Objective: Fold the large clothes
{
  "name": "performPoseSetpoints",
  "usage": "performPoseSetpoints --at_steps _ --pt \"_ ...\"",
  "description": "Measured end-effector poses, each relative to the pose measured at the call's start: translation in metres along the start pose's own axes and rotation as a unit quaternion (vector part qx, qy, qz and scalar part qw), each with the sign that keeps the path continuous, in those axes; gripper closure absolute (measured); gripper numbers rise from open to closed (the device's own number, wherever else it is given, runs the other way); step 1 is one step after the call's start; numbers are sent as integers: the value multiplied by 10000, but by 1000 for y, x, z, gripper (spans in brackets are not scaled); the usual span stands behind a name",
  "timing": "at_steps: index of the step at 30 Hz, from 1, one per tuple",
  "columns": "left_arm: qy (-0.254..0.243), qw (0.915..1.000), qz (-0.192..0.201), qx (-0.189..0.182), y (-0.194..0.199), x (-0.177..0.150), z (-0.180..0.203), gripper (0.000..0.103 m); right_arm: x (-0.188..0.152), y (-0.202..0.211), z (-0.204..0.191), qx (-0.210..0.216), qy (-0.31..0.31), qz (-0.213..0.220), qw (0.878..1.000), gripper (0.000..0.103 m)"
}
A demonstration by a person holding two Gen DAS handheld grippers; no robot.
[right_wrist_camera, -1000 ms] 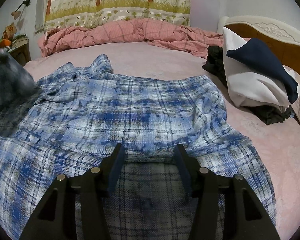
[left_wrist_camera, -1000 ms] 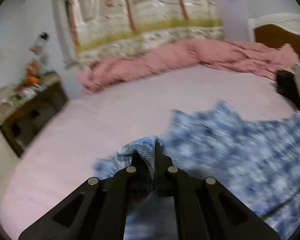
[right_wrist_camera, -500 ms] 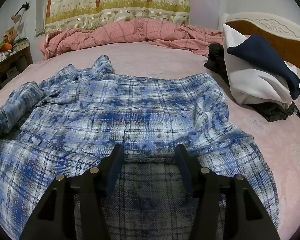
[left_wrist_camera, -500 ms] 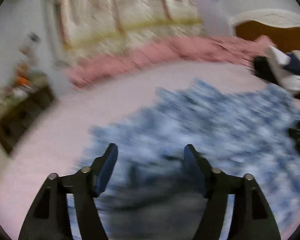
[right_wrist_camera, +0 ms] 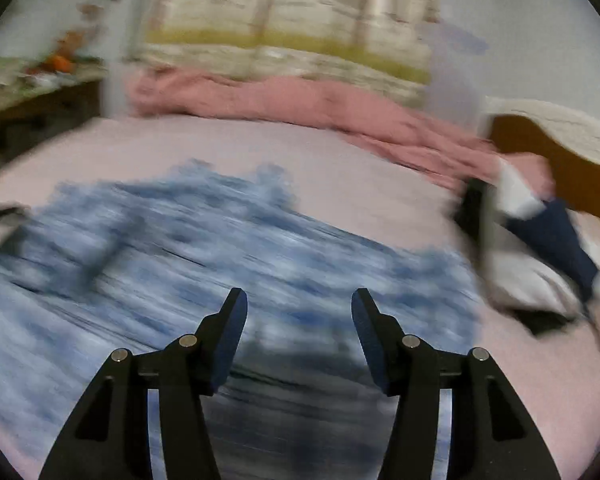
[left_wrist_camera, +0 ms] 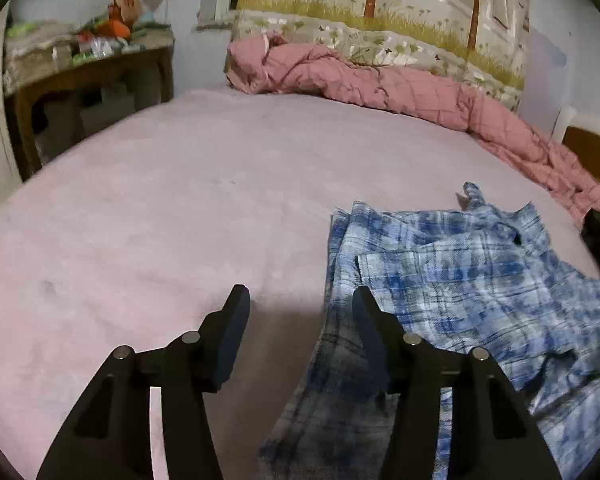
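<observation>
The blue plaid shirt (left_wrist_camera: 472, 280) lies spread on the pink bed (left_wrist_camera: 180, 208), on the near side of the rumpled pink quilt (left_wrist_camera: 380, 80). The left gripper (left_wrist_camera: 300, 300) hangs over the shirt's left edge, its jaws apart after closing in a little, with only bare sheet and the hem below them and nothing pinched. The right gripper (right_wrist_camera: 298, 300) hovers over the blurred shirt body, jaws apart and empty. To fold cleanly, each claw should probably take a single edge, lift evenly and lay the side panel flat, without dragging the rest.
</observation>
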State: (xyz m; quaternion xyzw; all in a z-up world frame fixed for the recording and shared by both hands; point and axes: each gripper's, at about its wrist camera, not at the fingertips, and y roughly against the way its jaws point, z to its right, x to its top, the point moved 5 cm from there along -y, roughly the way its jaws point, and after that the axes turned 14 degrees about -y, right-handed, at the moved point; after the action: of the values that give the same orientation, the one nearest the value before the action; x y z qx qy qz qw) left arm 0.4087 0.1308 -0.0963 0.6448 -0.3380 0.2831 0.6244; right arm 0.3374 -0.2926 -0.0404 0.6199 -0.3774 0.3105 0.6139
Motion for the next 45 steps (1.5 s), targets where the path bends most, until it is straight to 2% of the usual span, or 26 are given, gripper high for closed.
performPoseSetpoints --at_steps 2,3,5,6,7,9,11,14,15,16,18,19,23,24,25,26,27,28,30,31,33,35,37,40,42,45 --pt "9 9998 -120 -178 -5 -3 3 59 12 5 -52 588 409 -98 9974 46" --pt "18 9995 -181 -266 -7 -5 5 66 15 5 -76 808 624 -150 9947 46" --pt "42 9986 -252 -471 -9 -9 8 73 14 2 -129 1236 1063 -357 9860 46" --pt "65 9979 -250 -591 -10 -10 8 83 10 -3 -156 1431 1271 -514 9802 46" --pt "94 9969 -251 -741 -11 -10 7 98 6 -10 -179 1609 1446 -684 9739 46" --pt "210 9957 -205 -884 -11 -10 4 101 -2 -24 -211 1738 1619 -1008 9661 46" --pt "322 9958 -49 -857 -4 -10 -1 101 -11 -39 -233 1761 1654 -1277 9619 46" --pt "314 9973 119 -659 3 -9 -3 101 -16 -48 -252 1903 1649 -1297 9590 46" --pt "316 9979 117 -550 3 -9 -4 101 -18 -50 -257 1939 1671 -1294 9580 44" --pt "334 9983 116 -464 4 -9 -5 101 -21 -54 -258 1959 1714 -1313 9566 32" --pt "447 9982 119 -384 2 -9 -11 101 -25 -61 -269 1892 1823 -1295 9561 18" --pt "545 9978 110 -348 2 -10 -15 101 -28 -64 -273 1904 1874 -1299 9549 18" --pt "907 9950 13 -410 -3 -15 -29 101 -36 -88 -293 1963 1808 -1751 9477 18" --pt "937 9948 -17 -398 -5 -17 -31 101 -38 -96 -292 1798 1813 -1820 9496 20" --pt "942 9948 -50 -372 -6 -18 -30 101 -40 -106 -289 1535 1823 -1863 9531 31" --pt "913 9952 -85 -329 -7 -18 -29 101 -40 -111 -286 1454 1790 -1860 9551 43" --pt "852 9959 -110 -286 -8 -18 -27 101 -38 -114 -282 1404 1726 -1803 9581 76" --pt "776 9968 -127 -172 -8 -18 -26 101 -34 -114 -276 1304 1579 -1650 9648 97" --pt "646 9978 -152 -2 -8 -19 -22 101 -16 -106 -252 947 1085 -978 9847 97" --pt "614 9979 -181 43 -9 -19 -22 101 -5 -98 -236 776 910 -606 9910 97" --pt "630 9975 -310 86 -16 -22 -24 101 9 -91 -208 469 666 -329 9961 97" --pt "776 9955 -537 41 -26 -27 -30 101 20 -89 -172 164 320 -268 9990 97" --pt "875 9950 -478 1 -24 -28 -34 101 30 -88 -126 -186 -128 -211 9995 97" --pt "721 9962 -418 245 -19 -26 -31 101 35 -88 -74 -323 -557 -337 9974 97" --pt "626 9967 -382 339 -18 -25 -28 101 38 -88 -43 -616 -740 -276 9950 97" --pt "573 9973 -348 314 -17 -24 -27 100 38 -81 -4 -515 -1035 -346 9927 97"
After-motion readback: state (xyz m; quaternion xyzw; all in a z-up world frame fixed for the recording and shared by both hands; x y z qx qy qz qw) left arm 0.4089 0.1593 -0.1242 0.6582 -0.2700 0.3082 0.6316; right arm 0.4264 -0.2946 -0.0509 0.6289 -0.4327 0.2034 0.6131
